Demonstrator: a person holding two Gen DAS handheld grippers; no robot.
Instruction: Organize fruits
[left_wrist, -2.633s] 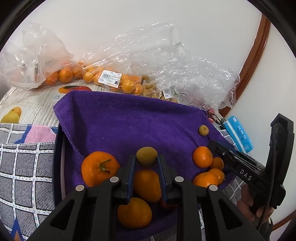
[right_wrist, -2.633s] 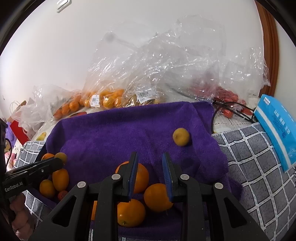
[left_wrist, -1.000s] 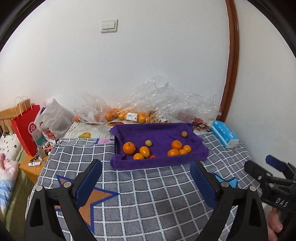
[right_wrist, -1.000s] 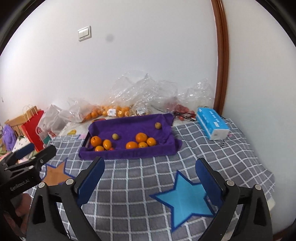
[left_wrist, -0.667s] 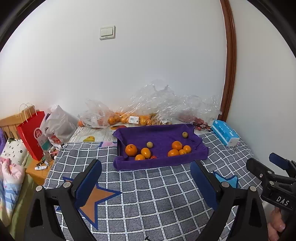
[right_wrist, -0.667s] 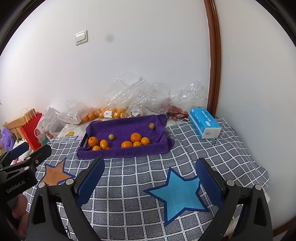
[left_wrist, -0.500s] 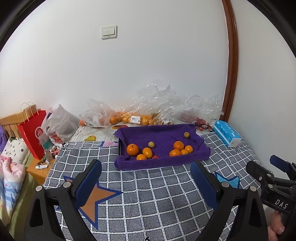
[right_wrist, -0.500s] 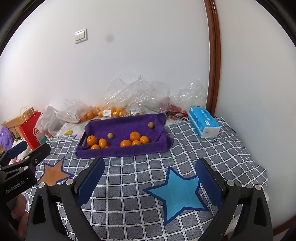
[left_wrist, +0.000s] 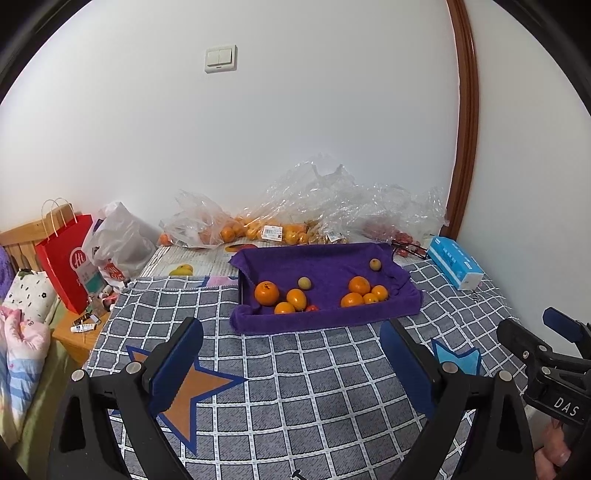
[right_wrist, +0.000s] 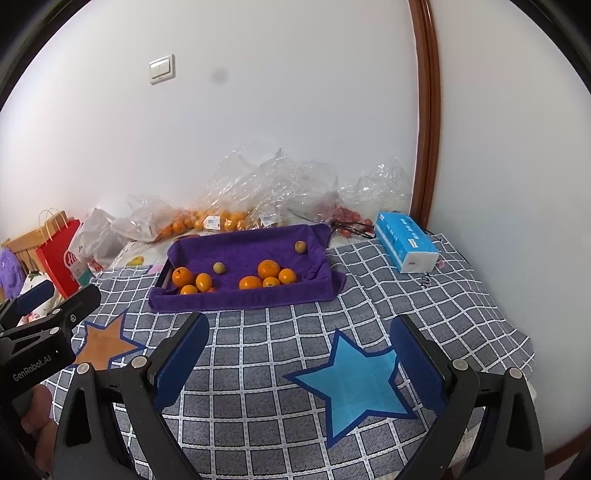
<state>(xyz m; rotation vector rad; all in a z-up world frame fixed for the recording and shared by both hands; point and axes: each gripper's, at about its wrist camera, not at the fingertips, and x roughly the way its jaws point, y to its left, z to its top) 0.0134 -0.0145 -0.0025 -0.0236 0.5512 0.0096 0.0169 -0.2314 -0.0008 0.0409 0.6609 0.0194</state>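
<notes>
nearest, left gripper (left_wrist: 291, 360) and right gripper (right_wrist: 299, 354) both hang spread wide and empty over the grey checked star-print blanket (right_wrist: 280, 354), well apart from the fruit. further on, the purple towel-lined tray (left_wrist: 325, 317) holds the orange citrus fruits (left_wrist: 266, 292) in two loose clusters, with two small yellowish-brown fruits (left_wrist: 304, 283) lying apart from them. beyond the tray, clear plastic bags of more oranges (left_wrist: 236, 230) lie against the wall. sorting looks about done, unless the bagged fruit counts.
</notes>
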